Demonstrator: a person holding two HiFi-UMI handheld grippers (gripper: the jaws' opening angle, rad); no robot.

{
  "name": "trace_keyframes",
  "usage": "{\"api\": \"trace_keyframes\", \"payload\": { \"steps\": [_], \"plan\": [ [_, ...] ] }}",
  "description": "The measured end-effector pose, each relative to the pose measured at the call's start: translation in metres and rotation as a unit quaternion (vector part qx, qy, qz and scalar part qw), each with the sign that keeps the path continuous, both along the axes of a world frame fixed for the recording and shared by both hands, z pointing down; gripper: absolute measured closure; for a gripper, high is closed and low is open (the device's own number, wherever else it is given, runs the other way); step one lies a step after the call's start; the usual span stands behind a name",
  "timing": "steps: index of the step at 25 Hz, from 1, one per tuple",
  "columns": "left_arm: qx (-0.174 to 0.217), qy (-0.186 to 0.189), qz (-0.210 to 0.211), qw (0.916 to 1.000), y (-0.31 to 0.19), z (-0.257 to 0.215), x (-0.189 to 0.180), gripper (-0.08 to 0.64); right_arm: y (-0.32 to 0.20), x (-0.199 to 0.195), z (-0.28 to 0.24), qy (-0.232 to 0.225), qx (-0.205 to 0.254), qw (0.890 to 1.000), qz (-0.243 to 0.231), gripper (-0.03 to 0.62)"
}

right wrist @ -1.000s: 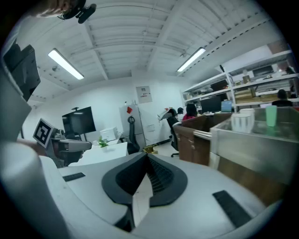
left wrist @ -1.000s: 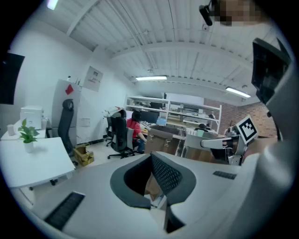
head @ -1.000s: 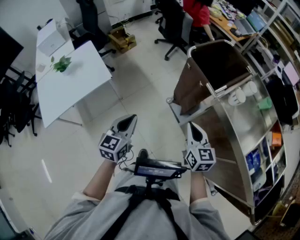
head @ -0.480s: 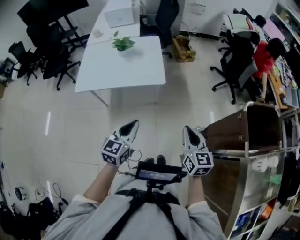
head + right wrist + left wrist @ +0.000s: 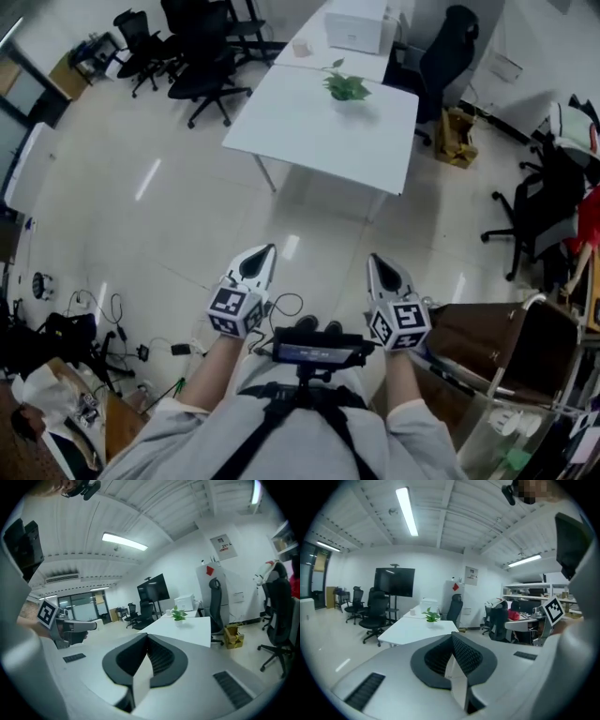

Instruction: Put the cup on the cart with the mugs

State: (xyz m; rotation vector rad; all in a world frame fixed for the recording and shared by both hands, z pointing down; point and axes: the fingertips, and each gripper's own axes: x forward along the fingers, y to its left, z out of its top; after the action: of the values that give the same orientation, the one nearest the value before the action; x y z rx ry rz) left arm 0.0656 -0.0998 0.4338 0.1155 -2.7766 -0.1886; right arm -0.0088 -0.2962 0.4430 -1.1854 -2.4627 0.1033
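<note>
Tile floor (image 5: 187, 234) — white table (image 5: 309, 131) (plant (image 5: 347, 87) atop), chairs (image 5: 202, 70) beyond; cart (image 5: 487, 337) at right.

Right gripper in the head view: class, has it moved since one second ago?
Yes. The right gripper has swung away from the brown-panelled metal cart, now at the view's lower right, towards the white rectangular table.

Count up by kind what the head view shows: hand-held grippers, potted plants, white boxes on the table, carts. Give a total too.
Hand-held grippers: 2, the left hand-held gripper and the right hand-held gripper
potted plant: 1
white box on the table: 1
cart: 1
Total: 5
</note>
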Motion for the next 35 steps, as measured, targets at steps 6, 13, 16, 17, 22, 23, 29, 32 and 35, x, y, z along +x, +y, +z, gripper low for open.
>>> {"api": "trace_keyframes", "payload": {
  "steps": [6, 13, 16, 17, 22, 23, 29, 32, 35],
  "plan": [
    [-0.002, -0.003, -0.075, 0.9972, 0.048, -0.005, 0.028, 0.560, 0.059, 0.005, -0.010, -0.006, -0.010, 0.998, -0.070, 0.586],
    [-0.010, -0.024, -0.105, 0.9941, 0.098, -0.011, 0.042, 0.560, 0.124, 0.019, -0.010, -0.009, -0.001, 0.994, -0.110, 0.586],
    [-0.016, -0.026, -0.107, 0.9938, 0.121, -0.012, 0.047, 0.560, 0.146, 0.023, -0.010, -0.010, 0.001, 0.994, -0.111, 0.586],
    [-0.016, -0.025, -0.107, 0.9938, 0.128, -0.012, 0.049, 0.560, 0.154, 0.025, -0.009, -0.010, 0.001, 0.994, -0.112, 0.586],
    [-0.013, -0.022, -0.108, 0.9938, 0.164, -0.009, 0.050, 0.560, 0.192, 0.022, -0.007, -0.006, 0.002, 0.994, -0.110, 0.586],
    [-0.010, -0.023, -0.109, 0.9937, 0.172, -0.008, 0.050, 0.560, 0.200, 0.022, -0.006, -0.005, 0.003, 0.994, -0.110, 0.586],
    [-0.004, -0.024, -0.107, 0.9940, 0.225, 0.002, 0.046, 0.560, 0.251, 0.014, -0.001, -0.014, 0.010, 0.994, -0.109, 0.586],
    [0.003, -0.025, -0.105, 0.9941, 0.253, 0.007, 0.042, 0.560, 0.278, 0.010, 0.006, -0.014, 0.018, 0.994, -0.106, 0.586],
    [-0.001, -0.026, -0.099, 0.9947, 0.281, 0.009, 0.041, 0.560, 0.307, 0.008, 0.009, -0.018, 0.024, 0.994, -0.103, 0.586]
  ]
}}
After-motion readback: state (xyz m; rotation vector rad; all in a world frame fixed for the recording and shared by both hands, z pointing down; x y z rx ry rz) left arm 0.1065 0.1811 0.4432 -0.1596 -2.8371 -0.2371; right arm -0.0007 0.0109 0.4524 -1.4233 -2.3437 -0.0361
